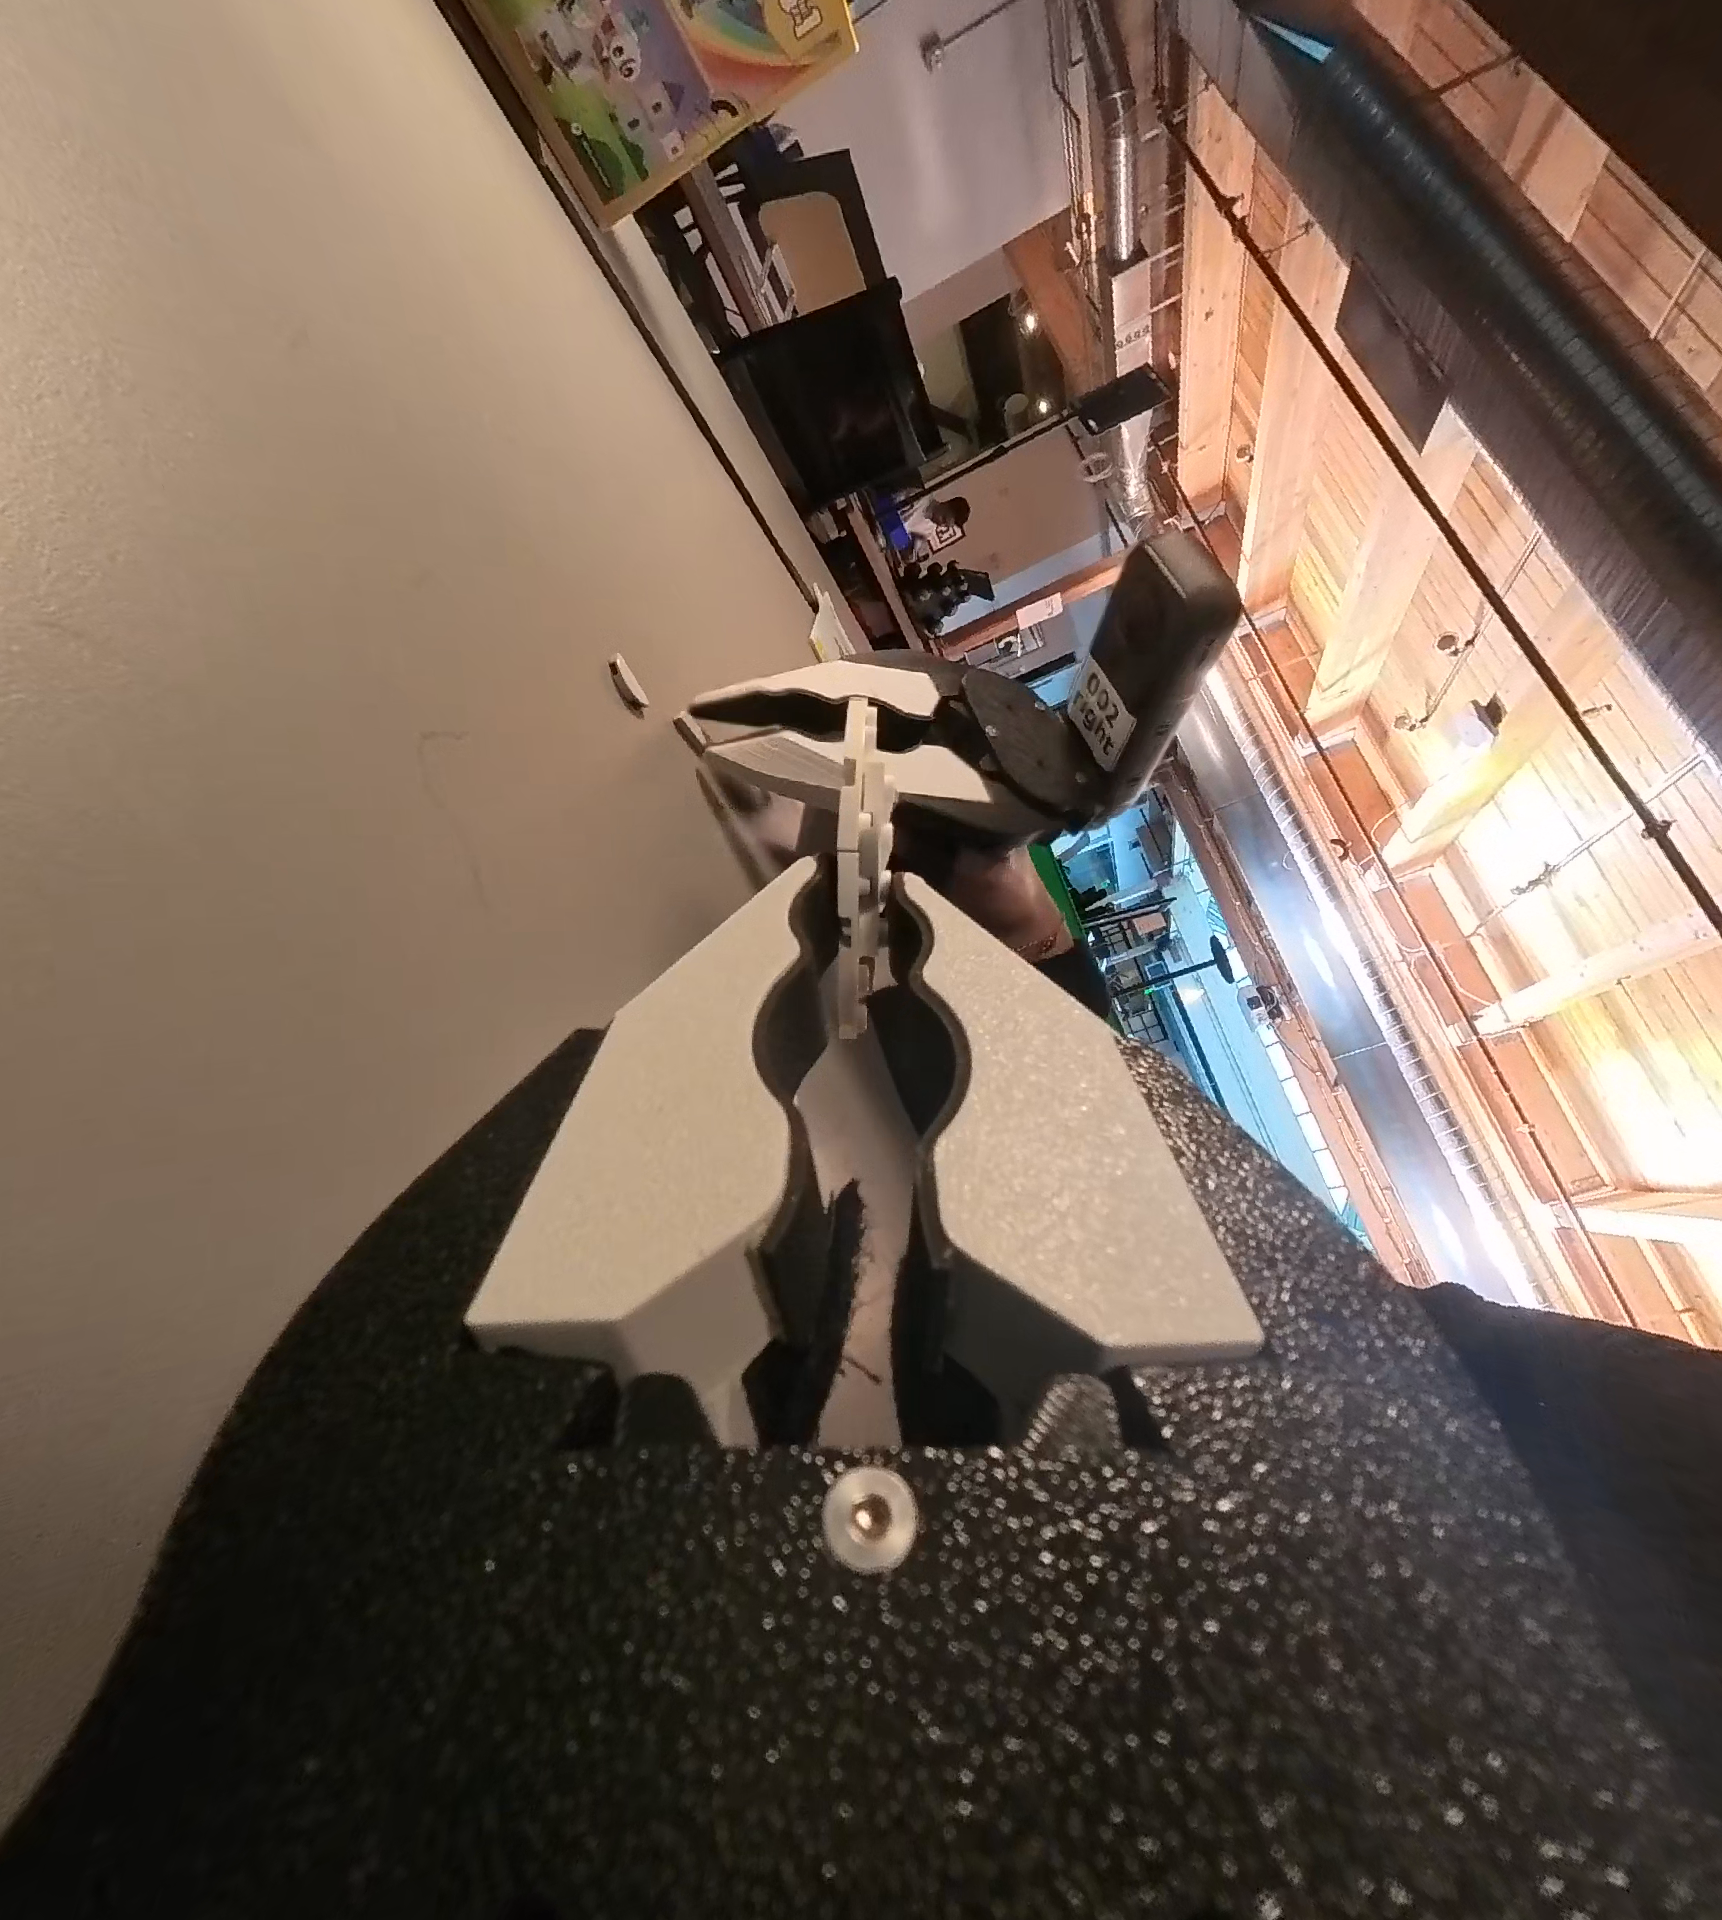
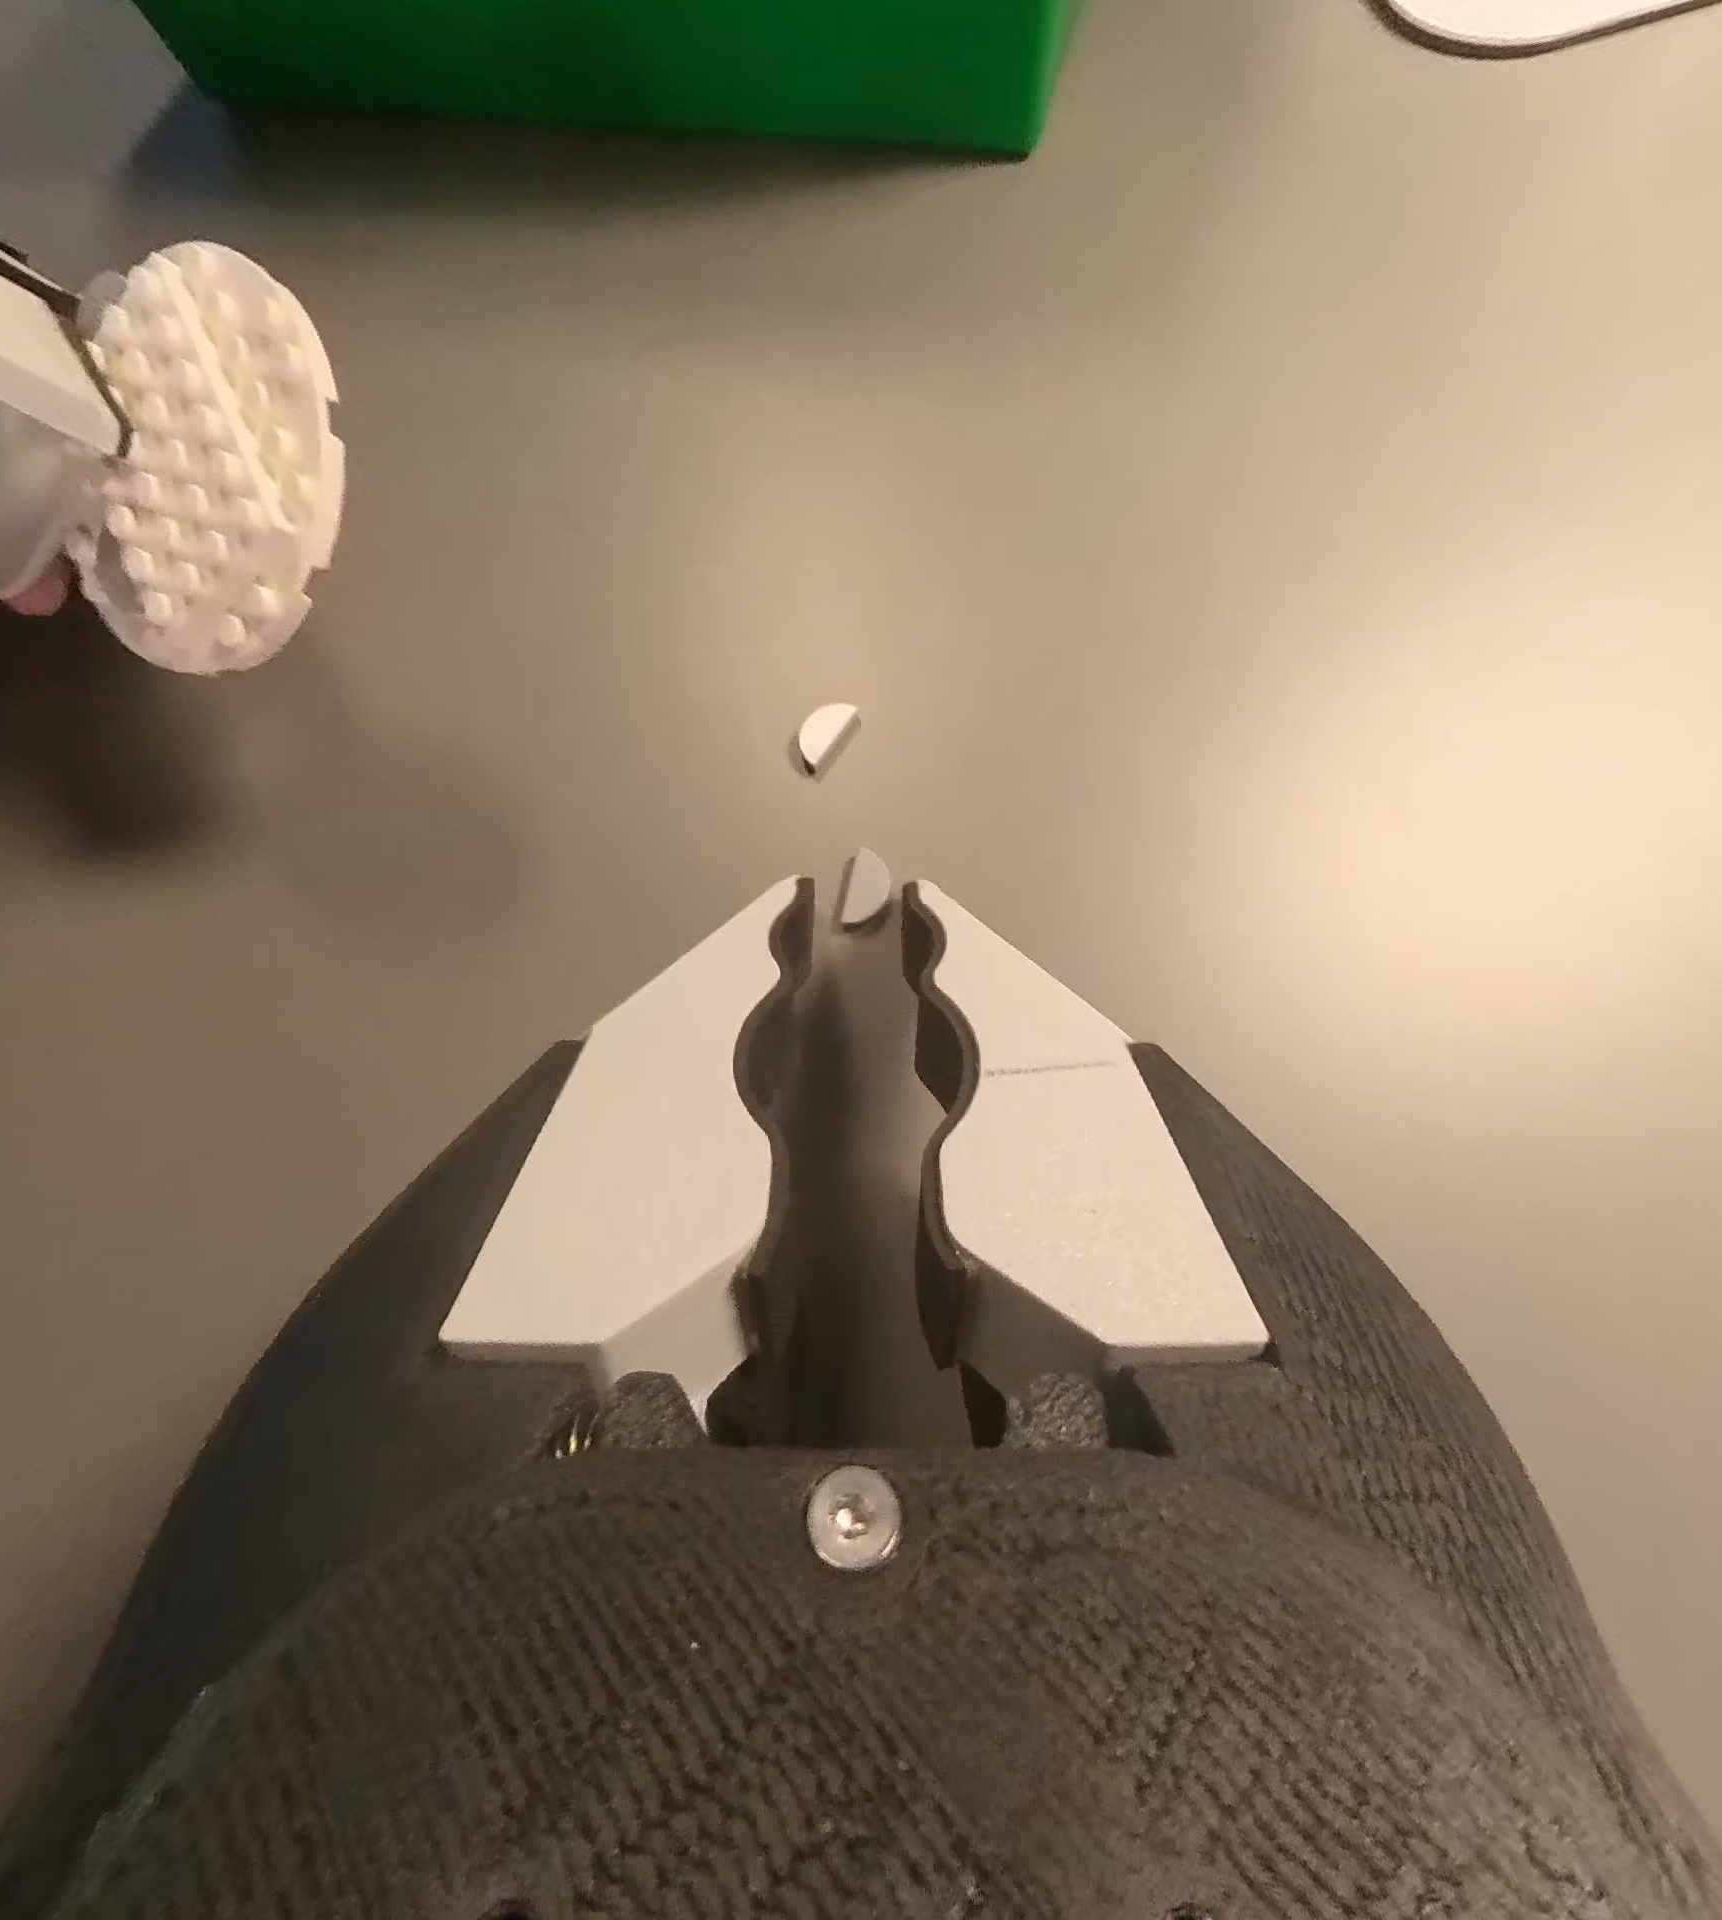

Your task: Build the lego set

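Grey table (image 2: 1252, 623): left gripper (image 1: 857, 883) pinches disc (image 2: 213, 457) aloft; right gripper (image 2: 857, 883), slightly spread, straddles half-round tile (image 2: 862, 883) for pickup.

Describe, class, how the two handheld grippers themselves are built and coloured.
Both match: the left gripper and right gripper each have two pale grey wedge-shaped fingers with dark wavy inner pads, set in a speckled black body with one silver screw. Seen from the left view, the right gripper carries a black block bearing a white sticker.
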Tool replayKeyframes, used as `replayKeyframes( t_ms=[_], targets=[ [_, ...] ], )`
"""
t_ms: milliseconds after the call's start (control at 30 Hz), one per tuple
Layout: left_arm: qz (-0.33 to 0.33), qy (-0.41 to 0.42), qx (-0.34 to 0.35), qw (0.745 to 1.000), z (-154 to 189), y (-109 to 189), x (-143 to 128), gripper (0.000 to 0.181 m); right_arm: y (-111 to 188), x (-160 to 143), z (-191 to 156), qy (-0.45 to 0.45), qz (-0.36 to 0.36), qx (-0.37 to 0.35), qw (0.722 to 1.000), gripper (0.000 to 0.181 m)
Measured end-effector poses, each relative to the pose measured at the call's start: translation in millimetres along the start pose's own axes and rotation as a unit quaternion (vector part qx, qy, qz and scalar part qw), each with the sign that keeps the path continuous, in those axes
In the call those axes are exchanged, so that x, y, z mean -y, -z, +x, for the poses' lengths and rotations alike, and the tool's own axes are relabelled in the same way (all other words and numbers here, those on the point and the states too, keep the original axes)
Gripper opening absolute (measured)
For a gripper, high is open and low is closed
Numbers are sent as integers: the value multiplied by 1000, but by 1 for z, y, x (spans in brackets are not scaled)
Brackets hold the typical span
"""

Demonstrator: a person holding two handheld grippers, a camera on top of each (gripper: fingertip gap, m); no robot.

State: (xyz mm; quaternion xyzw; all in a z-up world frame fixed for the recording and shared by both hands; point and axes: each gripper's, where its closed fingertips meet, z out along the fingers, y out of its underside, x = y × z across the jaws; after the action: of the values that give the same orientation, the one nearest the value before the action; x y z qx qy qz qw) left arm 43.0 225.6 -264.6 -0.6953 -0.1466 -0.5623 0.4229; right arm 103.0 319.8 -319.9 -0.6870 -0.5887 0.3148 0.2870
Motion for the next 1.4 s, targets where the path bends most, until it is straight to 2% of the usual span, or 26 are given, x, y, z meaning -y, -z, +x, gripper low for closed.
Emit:
replayKeyframes(
  t_ms=[167,333,400,533,633,733,867,1400],
  targets=[
    [-1,5,-1,1000,0,0,0,6,-2,1,1,28,-4,-21,999,7],
    [10,28,-12,1000,0,2,4,6,-2,5,-2,37,1,-17,999,6],
    [23,33,-13,999,0,4,7,6,2,27,-15,45,47,7,998,6],
    [38,51,-18,998,-1,5,9,6,16,87,-65,102,141,72,982,6],
    [39,66,-28,997,1,5,8,6,10,104,-91,159,130,91,975,6],
    [41,72,-36,996,2,6,9,6,-5,103,-98,204,91,84,971,6],
    [40,74,-44,995,4,6,9,5,-18,100,-100,211,66,93,971,6],
    [32,68,-43,996,4,5,6,5,-19,98,-101,242,32,77,967,7]
  ],
)
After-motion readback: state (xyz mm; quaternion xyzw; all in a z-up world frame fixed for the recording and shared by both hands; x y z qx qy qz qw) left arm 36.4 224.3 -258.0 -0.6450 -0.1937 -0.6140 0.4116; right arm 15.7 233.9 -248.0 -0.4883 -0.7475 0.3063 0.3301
